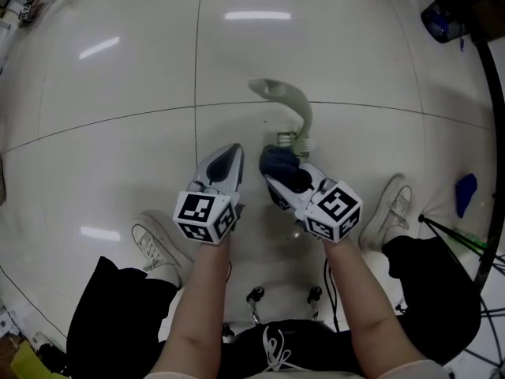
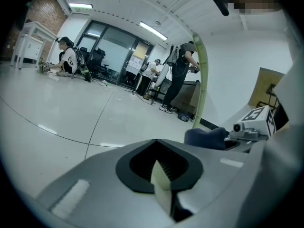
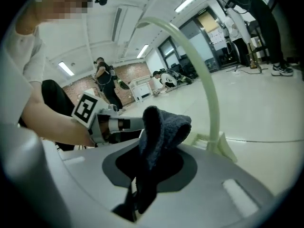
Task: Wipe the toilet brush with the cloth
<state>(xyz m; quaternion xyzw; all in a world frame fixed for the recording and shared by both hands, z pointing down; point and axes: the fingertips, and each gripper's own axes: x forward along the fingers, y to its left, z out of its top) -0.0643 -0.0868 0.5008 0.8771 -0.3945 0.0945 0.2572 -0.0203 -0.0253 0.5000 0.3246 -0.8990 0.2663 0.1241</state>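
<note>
A pale green toilet brush stands on the white tiled floor, its curved handle arching up from a small base. My right gripper is shut on a dark blue cloth, and the bunched cloth sits just short of the brush's lower end. My left gripper hovers to the left of the cloth, apart from the brush. In the left gripper view its jaws meet at a pale wedge; the handle rises behind the cloth.
White shoes flank the grippers. Chair casters sit below between the legs. Black cables and a stand and a blue object lie right. Other people work far across the room.
</note>
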